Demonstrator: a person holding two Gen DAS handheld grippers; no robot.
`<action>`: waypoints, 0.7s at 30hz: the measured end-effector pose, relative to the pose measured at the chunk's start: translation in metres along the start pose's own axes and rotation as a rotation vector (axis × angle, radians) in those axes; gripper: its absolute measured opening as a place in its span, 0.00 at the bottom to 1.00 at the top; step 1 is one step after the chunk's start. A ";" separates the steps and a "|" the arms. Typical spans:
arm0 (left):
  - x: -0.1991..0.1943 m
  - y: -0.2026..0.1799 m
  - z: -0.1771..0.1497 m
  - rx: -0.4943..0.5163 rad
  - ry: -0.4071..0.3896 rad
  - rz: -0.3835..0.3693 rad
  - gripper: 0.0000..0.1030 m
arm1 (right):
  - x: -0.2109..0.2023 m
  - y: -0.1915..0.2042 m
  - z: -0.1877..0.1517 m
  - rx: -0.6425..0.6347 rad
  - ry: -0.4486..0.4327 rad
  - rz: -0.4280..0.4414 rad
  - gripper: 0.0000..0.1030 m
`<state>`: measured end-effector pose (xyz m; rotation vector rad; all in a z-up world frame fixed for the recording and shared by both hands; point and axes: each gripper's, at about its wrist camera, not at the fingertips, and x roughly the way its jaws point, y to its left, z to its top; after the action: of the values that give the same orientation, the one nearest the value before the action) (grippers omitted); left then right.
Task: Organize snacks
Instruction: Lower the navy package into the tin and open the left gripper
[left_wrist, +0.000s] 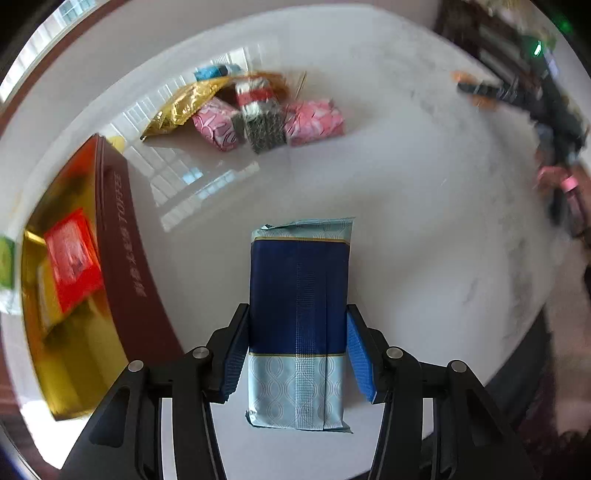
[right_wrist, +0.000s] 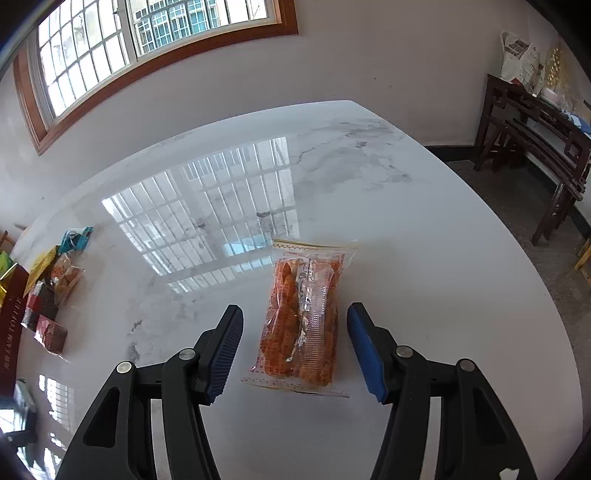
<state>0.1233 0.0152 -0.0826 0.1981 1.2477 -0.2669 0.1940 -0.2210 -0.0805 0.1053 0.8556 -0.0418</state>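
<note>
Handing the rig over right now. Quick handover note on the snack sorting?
Left gripper: jaws around the blue packet, pads at its sides; a firm grip isn't certain.
Right gripper: open, straddling the orange snack packet lying on the marble table, pads clear of it.
Toffee box sits left of the blue packet, open, with a red packet already inside.
Loose pile of pink, gold and red-and-grey snacks remains across the table.
Left to do: box the blue packet, the orange packet, then the pile.
</note>
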 end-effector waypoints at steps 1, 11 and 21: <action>-0.005 0.000 -0.004 -0.020 -0.020 -0.003 0.49 | 0.000 -0.001 0.000 0.005 -0.001 -0.002 0.55; -0.085 0.038 -0.032 -0.267 -0.188 -0.070 0.49 | 0.001 0.002 0.000 -0.011 0.003 -0.046 0.44; -0.101 0.153 -0.045 -0.400 -0.153 0.166 0.49 | -0.001 -0.001 -0.001 -0.011 0.000 -0.046 0.36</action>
<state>0.0997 0.1833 0.0001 -0.0634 1.1009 0.1112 0.1923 -0.2220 -0.0807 0.0756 0.8579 -0.0801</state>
